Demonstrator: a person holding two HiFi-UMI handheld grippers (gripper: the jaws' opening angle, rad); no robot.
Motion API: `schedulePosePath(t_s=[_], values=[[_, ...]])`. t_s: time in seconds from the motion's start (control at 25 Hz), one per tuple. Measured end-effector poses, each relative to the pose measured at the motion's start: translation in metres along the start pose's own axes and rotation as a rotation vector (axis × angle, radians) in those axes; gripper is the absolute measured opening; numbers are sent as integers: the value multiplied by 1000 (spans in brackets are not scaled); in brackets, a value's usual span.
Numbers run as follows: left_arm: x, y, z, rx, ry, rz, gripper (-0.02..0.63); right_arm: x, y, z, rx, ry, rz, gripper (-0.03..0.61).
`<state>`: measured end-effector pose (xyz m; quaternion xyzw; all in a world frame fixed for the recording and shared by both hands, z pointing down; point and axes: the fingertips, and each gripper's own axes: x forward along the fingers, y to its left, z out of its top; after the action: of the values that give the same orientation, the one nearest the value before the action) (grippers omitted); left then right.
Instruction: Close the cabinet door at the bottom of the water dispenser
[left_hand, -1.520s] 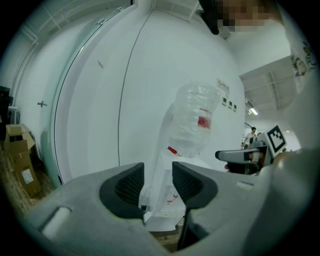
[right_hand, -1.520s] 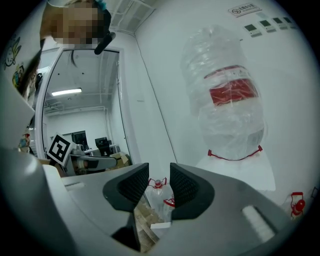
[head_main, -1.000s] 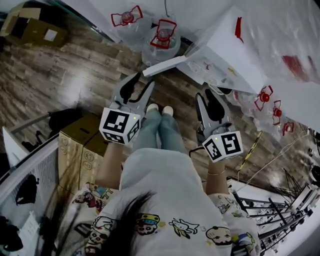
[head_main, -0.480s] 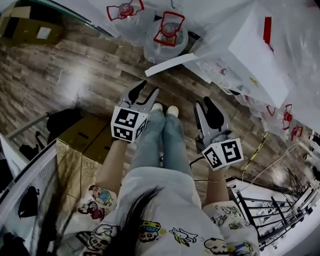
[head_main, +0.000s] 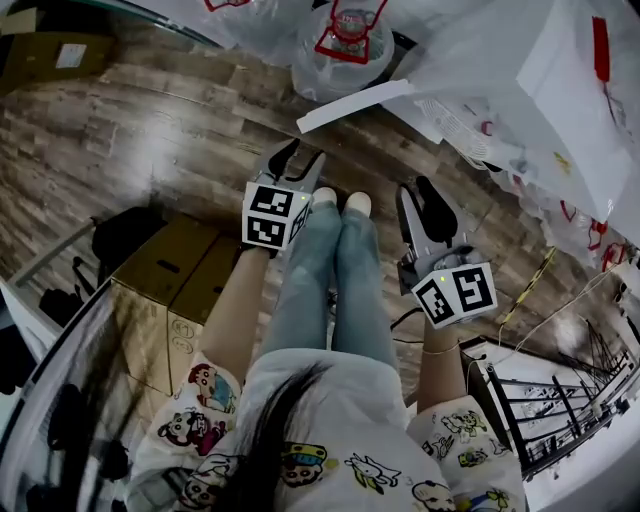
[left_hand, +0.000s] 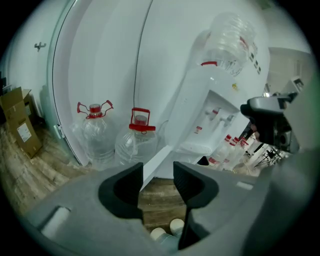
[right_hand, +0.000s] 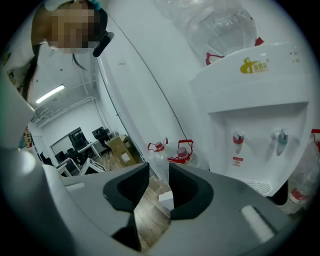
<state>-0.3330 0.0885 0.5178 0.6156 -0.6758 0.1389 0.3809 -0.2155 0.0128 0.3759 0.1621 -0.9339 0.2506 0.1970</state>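
Because the cabinet door (head_main: 355, 105) is a thin, flat white board, it will likely feel light and stiff, and it should swing with a soft push. It stands open at the bottom of the water dispenser (head_main: 565, 100), sticking out over the floor just past the person's shoes (head_main: 340, 203). Its face looks smooth and slippery, so pinching it is not the best way. A flat push on the wide face, close to the free end, looks better. The hinges are hard to make out from here, but they are probably on the end that meets the dispenser. A big clear bottle (left_hand: 230, 35) sits on top of the dispenser, so a gentle push seems safer than a slam. The left gripper (head_main: 300, 155) has its jaws apart, they have just opened a bit more, and nothing is between them. The right gripper (head_main: 415, 188) has a smaller gap and holds nothing too. Both are near the door but not touching it. The floor (head_main: 150, 130) is brown wood boards, flat and a little shiny. Two big water jugs (head_main: 350, 40) with red handles stand by the white wall next to the dispenser. Cardboard boxes (head_main: 170, 270) sit on the person's left.
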Motion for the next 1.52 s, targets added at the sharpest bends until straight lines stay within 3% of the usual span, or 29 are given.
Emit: schedulePosePath(t_s=[0.28, 0.56, 0.96, 1.24, 1.52], values=[[46, 30, -46, -4, 106, 12, 206, 22, -4, -32, 27, 42, -6, 121], [79, 53, -78, 49, 206, -7, 231, 39, -10, -59, 49, 98, -3, 121], [122, 80, -97, 149, 287, -35, 264, 61, -20, -84, 113, 134, -29, 121], [142, 84, -105, 267, 359, -77, 267, 64, -28, -98, 157, 155, -44, 121], [149, 83, -117, 308, 390, -69, 216, 54, -37, -109, 194, 144, -64, 117]])
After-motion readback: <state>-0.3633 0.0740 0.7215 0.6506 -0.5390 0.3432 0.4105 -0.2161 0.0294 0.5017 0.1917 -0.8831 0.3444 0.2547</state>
